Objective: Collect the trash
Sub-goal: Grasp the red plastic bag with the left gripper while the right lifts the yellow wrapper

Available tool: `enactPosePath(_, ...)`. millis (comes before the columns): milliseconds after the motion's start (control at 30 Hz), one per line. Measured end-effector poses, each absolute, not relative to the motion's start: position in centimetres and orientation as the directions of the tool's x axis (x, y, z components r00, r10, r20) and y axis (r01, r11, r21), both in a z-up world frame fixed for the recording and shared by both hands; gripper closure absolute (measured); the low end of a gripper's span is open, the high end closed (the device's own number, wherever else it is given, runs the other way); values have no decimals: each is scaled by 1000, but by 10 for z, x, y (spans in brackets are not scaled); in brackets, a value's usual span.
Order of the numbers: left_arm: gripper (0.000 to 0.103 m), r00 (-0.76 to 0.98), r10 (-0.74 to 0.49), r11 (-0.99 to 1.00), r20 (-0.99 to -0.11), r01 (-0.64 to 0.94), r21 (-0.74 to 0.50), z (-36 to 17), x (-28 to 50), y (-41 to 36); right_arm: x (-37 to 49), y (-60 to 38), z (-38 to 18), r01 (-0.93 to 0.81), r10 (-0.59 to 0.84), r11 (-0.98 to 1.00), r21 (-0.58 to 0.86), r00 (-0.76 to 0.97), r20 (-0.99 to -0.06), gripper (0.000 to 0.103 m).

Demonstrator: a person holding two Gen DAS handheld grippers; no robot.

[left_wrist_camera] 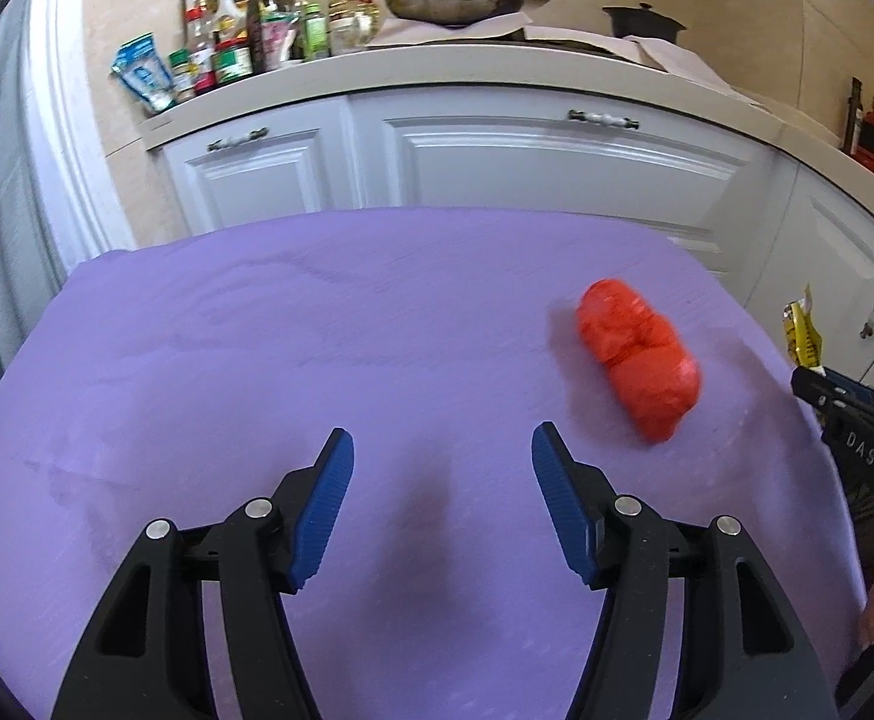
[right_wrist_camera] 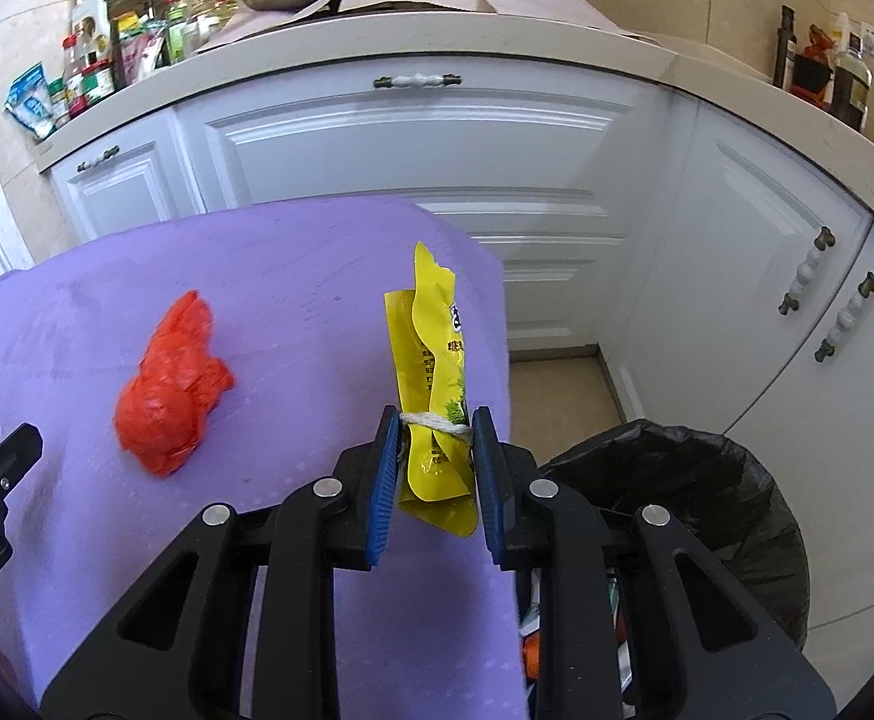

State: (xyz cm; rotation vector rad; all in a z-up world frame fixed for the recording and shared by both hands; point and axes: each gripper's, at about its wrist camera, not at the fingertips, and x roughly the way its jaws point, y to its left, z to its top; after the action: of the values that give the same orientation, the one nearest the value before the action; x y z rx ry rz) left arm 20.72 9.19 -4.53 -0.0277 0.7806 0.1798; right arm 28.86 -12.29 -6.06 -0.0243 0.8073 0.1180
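Note:
A crumpled red plastic bag [left_wrist_camera: 640, 357] lies on the purple-covered table [left_wrist_camera: 317, 330], to the right of and beyond my open, empty left gripper [left_wrist_camera: 441, 456]. My right gripper [right_wrist_camera: 434, 420] is shut on a yellow snack wrapper [right_wrist_camera: 434, 372] tied with white string, held upright above the table's right edge. The red bag [right_wrist_camera: 170, 396] also shows in the right wrist view, to the left of the wrapper. The wrapper's tip [left_wrist_camera: 802, 333] and the right gripper [left_wrist_camera: 856, 420] show at the right edge of the left wrist view.
A bin lined with a black bag [right_wrist_camera: 694, 516], with trash inside, stands on the floor right of the table. White cabinets [right_wrist_camera: 413, 162] and a counter with bottles [left_wrist_camera: 239, 42] and a pan [left_wrist_camera: 454, 0] lie behind.

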Motion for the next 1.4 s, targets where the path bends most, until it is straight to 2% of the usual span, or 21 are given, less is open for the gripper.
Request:
enactPosePath(267, 40, 700, 123, 990, -703, -135, 38, -41, 230, 67, 301, -140, -62, -99, 93, 995, 33, 692, -716, 80)
enactPosePath(467, 35, 710, 98, 994, -697, -107, 31, -37, 242, 50, 310, -150, -65, -93, 93, 995, 40, 690, -718, 80)
enactPosePath(1033, 33, 691, 80, 997, -719, -60, 54, -59, 271, 23, 322, -160, -76, -84, 83, 996, 35, 680, -728, 80)
enactPosePath(1133, 45, 687, 63, 998, -724, -42, 47, -61, 272, 21, 321, -158, -76, -86, 83, 996, 34, 679, -730, 79)
enactPosePath(1200, 63, 684, 49, 999, -728, -24, 45, -64, 273, 20, 319, -157, -76, -88, 84, 996, 32, 679, -729, 79)
enactPosePath(1400, 67, 692, 40, 999, -721, -9, 46, -64, 271, 18, 311, -155, -71, -85, 80, 996, 29, 684, -725, 79)
